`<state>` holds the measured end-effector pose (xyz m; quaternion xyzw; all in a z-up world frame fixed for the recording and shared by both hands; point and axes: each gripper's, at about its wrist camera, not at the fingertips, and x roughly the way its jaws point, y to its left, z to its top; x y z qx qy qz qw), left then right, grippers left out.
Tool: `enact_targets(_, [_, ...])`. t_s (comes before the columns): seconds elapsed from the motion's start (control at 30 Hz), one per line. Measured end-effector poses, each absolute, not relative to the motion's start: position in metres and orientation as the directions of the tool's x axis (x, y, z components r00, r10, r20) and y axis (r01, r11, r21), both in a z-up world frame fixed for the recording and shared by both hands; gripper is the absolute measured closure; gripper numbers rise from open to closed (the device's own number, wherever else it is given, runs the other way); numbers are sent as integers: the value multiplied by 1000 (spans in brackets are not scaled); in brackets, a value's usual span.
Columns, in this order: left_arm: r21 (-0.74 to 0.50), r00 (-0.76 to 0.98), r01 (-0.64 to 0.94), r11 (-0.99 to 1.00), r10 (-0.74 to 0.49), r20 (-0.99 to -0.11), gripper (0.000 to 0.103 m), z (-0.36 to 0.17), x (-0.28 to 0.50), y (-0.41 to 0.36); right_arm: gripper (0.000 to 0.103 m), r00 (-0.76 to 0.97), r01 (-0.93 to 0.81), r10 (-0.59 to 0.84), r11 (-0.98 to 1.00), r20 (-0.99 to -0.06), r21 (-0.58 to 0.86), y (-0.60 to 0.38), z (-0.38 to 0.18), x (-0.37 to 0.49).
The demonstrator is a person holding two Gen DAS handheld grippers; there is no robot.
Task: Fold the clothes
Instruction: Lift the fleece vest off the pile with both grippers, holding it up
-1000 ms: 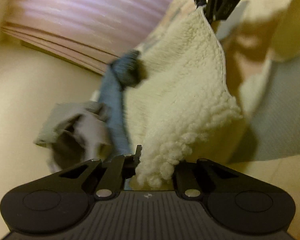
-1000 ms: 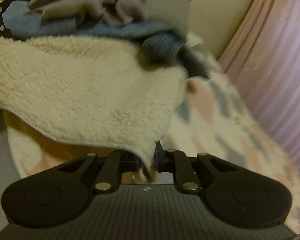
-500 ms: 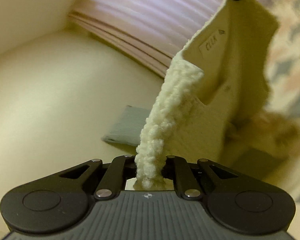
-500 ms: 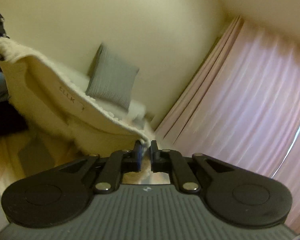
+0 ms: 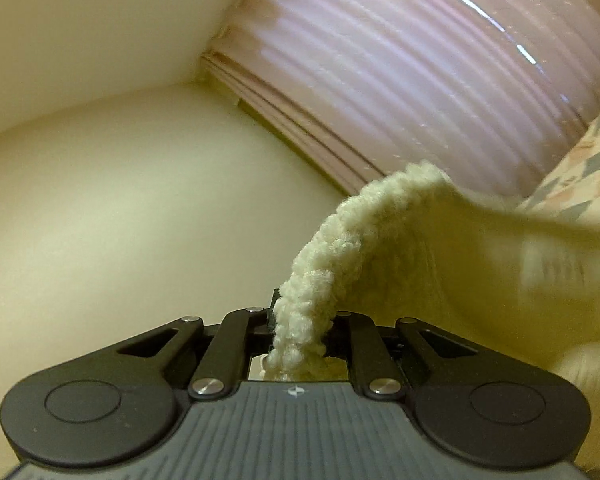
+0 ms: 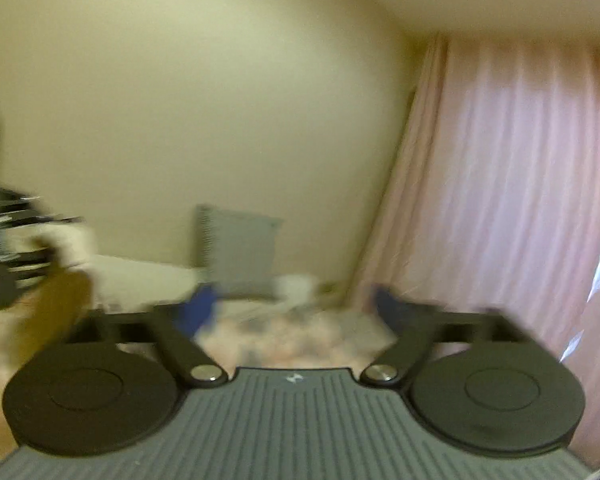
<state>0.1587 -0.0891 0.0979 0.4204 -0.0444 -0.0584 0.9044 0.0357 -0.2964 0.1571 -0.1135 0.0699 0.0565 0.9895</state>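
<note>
My left gripper [image 5: 300, 320] is shut on the edge of a cream fleece garment [image 5: 420, 248], which is lifted in the air and trails off to the right, blurred by motion. My right gripper [image 6: 296, 304] is open wide and empty, its blue fingertips [image 6: 204, 304] spread apart above the patterned bed cover [image 6: 296, 344]. The left gripper with a bit of the cream garment shows blurred at the left edge of the right wrist view [image 6: 16, 256].
A grey pillow [image 6: 240, 252] leans against the cream wall [image 6: 180, 100] at the head of the bed. Pink curtains [image 6: 508, 200] hang on the right. The patterned bed cover [image 5: 580, 168] shows at the right edge of the left wrist view.
My right gripper has let go of the cream garment and opened wide. The garment now hangs from the left gripper only, and both cameras have swung up toward the wall and curtains.
</note>
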Motion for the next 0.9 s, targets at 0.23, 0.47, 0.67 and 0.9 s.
enact_targets(0.23, [782, 980, 101, 614, -196, 28, 91, 90, 159, -96, 15, 890, -303, 311, 950, -333, 76, -213, -32, -29])
enact_targets(0.47, [789, 967, 142, 597, -253, 17, 91, 89, 145, -83, 11, 868, -328, 359, 933, -343, 148, -122, -69, -15])
enact_targets(0.67, [774, 958, 168, 610, -286, 18, 91, 92, 154, -58, 95, 926, -92, 110, 994, -362, 66, -116, -63, 51])
enact_targets(0.9, [716, 956, 129, 686, -278, 94, 91, 139, 149, -35, 95, 969, 187, -183, 982, -165, 6, -202, 31, 48])
